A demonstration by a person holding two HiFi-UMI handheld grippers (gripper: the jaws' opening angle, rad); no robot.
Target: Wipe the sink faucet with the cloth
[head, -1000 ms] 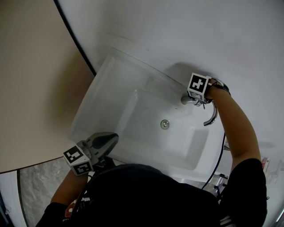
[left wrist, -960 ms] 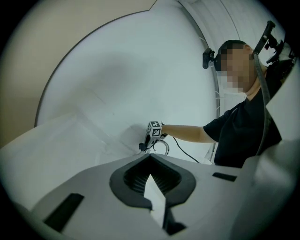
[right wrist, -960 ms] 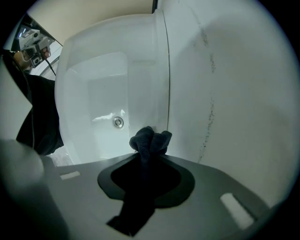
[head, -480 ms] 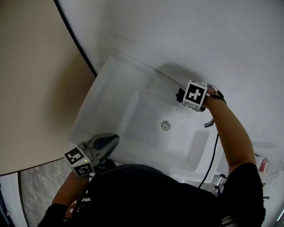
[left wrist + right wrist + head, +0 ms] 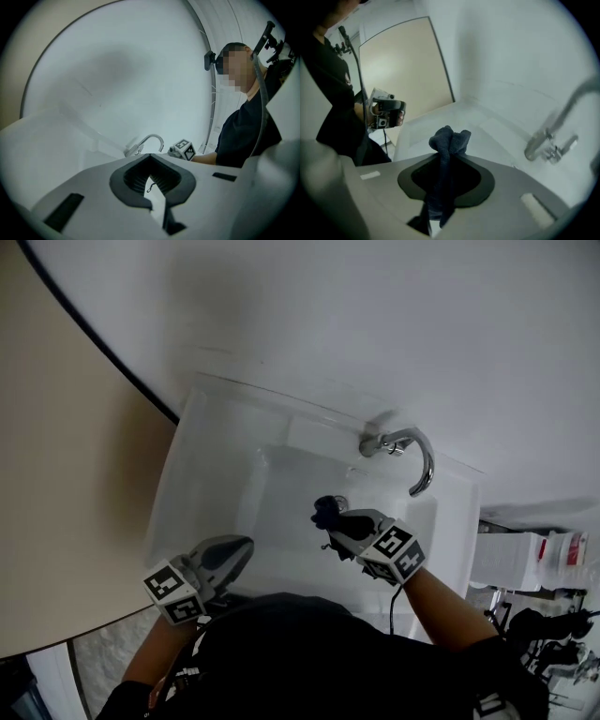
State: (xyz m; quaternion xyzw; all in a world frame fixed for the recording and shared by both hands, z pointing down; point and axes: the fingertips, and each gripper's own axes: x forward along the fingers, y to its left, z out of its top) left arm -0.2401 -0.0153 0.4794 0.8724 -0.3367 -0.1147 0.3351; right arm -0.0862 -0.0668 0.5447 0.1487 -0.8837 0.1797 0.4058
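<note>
The chrome faucet (image 5: 398, 444) stands at the back rim of the white sink (image 5: 216, 456), its curved spout (image 5: 427, 472) over the basin. My right gripper (image 5: 330, 517) hovers over the basin near the drain, apart from the faucet, shut on a bunched dark blue cloth (image 5: 324, 511). In the right gripper view the cloth (image 5: 450, 140) sticks up between the jaws, and the faucet (image 5: 546, 143) is blurred at right. My left gripper (image 5: 242, 547) rests at the sink's near left edge, shut and holding nothing. In the left gripper view the faucet (image 5: 146, 143) shows beyond my left gripper (image 5: 151, 161).
A beige panel (image 5: 66, 474) with a dark edge lies left of the sink. White wall runs behind the faucet. Bottles and a white container (image 5: 539, 557) stand right of the sink. A cable hangs from my right gripper's wrist.
My right gripper has left the faucet and swung back toward me over the basin, still gripping the cloth. The faucet now stands uncovered. My left gripper has barely shifted.
</note>
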